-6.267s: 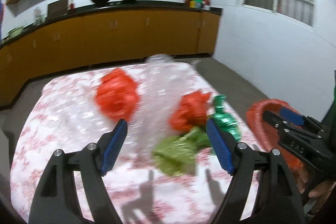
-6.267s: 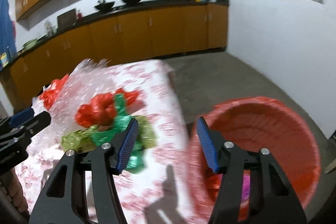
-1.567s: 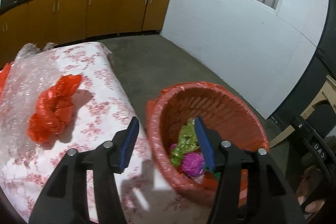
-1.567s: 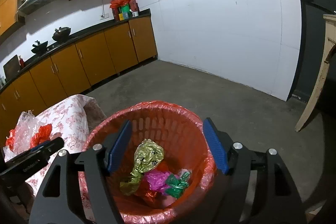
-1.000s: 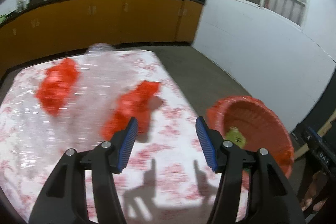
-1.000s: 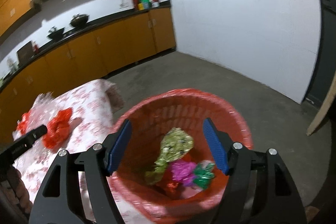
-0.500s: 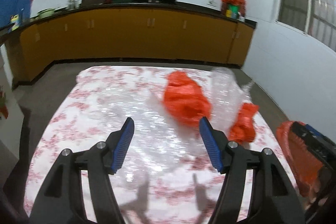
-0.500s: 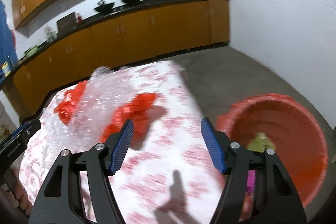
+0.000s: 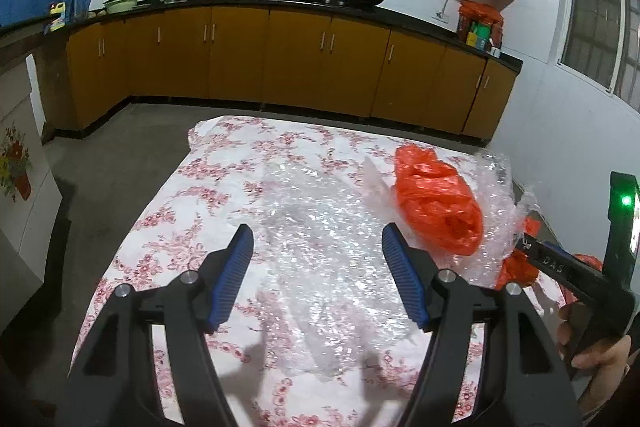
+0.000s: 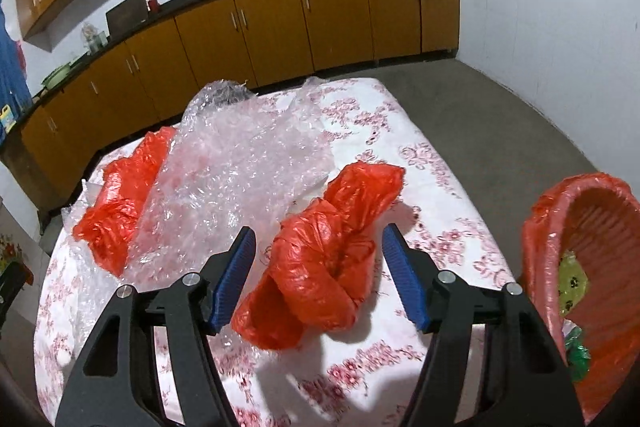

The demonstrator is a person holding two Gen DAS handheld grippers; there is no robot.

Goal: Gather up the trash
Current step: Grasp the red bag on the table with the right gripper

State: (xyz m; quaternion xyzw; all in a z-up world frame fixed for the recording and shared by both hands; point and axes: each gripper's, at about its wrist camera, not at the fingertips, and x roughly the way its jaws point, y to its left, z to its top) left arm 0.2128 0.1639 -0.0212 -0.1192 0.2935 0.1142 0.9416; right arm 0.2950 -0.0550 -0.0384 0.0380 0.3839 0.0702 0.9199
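Right wrist view: the right gripper is shown with its jaws apart and empty, hanging above a crumpled red plastic bag that lies on the flowered tablecloth directly between and just ahead of the two blue pads. No contact between pads and bag can be seen. To the tool's right, off the table edge, the red basket stands with some wrappers already inside. To its left a sheet of bubble wrap is spread, and beyond that a second red bag is seen. In the left wrist view the left gripper is likewise held apart and empty, over the bubble wrap, with the second bag ahead and to its right. The step in hand is judged to be the pickup of the nearer bag by the right tool. For a sound grasp, the jaws should be lowered until the pads straddle the thick middle of the bundle, not the loose tail, and closed firmly, since thin plastic is expected to compress and slip. The adjoining edge of the bubble wrap should be kept out of the pinch.
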